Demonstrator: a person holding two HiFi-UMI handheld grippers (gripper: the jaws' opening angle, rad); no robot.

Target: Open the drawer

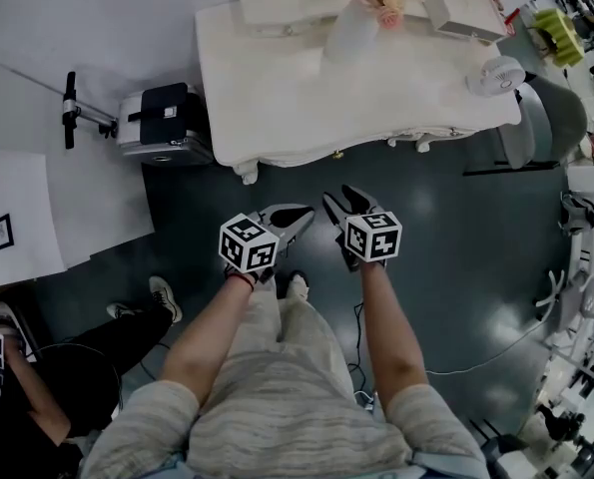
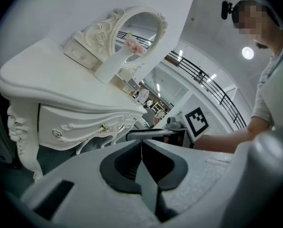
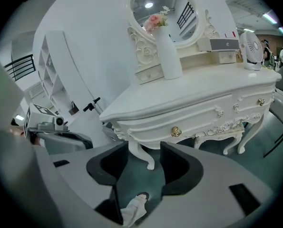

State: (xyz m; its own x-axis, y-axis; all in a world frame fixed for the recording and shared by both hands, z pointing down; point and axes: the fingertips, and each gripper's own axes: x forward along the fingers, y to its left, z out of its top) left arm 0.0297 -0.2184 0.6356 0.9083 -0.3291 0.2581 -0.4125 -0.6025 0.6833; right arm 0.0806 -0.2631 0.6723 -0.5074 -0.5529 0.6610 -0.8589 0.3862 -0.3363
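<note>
A white carved dressing table (image 1: 277,88) stands ahead of me. Its wide front drawer (image 3: 198,115) carries a small gold knob (image 3: 176,131); the same drawer (image 2: 79,125) shows from the side in the left gripper view. My right gripper (image 3: 144,163) is open, with only floor and a table leg seen between its pads, and it hangs short of the knob. My left gripper (image 2: 141,148) is shut with nothing in it. In the head view both grippers, left (image 1: 301,215) and right (image 1: 341,200), are held low over the dark floor, apart from the table's front edge.
On the tabletop stand an oval mirror (image 3: 167,8), a white vase of pink flowers (image 3: 167,51), small drawers and a little fan (image 1: 498,73). A grey chair (image 1: 551,118) is at the table's right end, a grey case (image 1: 165,123) at its left. Another person (image 1: 37,397) sits lower left.
</note>
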